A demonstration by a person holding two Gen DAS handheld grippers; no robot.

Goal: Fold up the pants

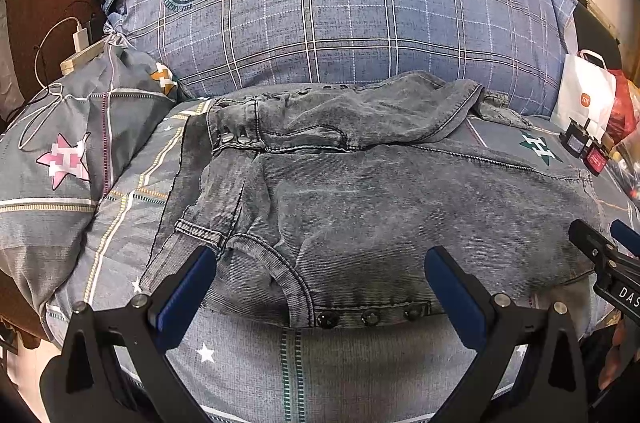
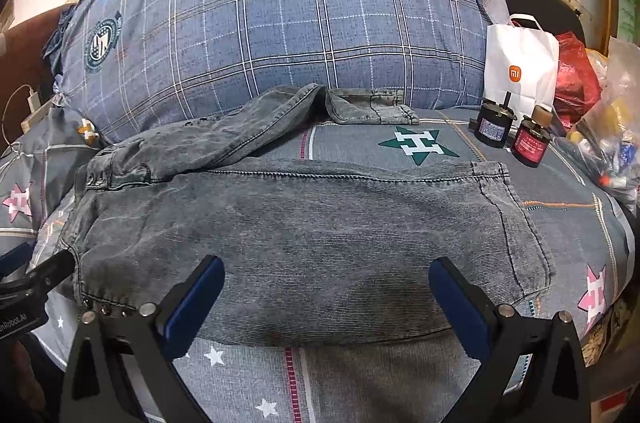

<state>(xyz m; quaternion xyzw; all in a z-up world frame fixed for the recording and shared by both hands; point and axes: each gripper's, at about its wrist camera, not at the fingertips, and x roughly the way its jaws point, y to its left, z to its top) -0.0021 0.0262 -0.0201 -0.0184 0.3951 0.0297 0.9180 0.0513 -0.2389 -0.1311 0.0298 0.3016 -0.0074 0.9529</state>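
The grey washed denim pants (image 1: 384, 207) lie flat on the grey bed sheet with star prints (image 1: 248, 355), directly ahead of both claws. One leg is spread wide just beyond the fingertips, and the second leg (image 2: 280, 119) is thrown back, farther from the claws, toward the big blue checked pillow (image 2: 280, 23). A row of 3 dark metal buttons (image 1: 370, 317) sits at the near edge of the pants, between the fingers of the left gripper (image 1: 320, 287).

The left gripper has its 2 blue-padded fingers (image 1: 188, 291) spread wide and holds nothing; they hover above the near edge of the pants. The right gripper (image 2: 326, 297) is also spread wide and empty, above the near hem of the wide leg.

Far ahead and to the right of the right gripper stand a white paper bag with an orange logo (image 2: 520, 63), a red plastic bag (image 2: 576, 75) and 2 small round dark jars (image 2: 510, 135). Far to the left of the left gripper a white charger with a cable (image 1: 80, 37) is visible.
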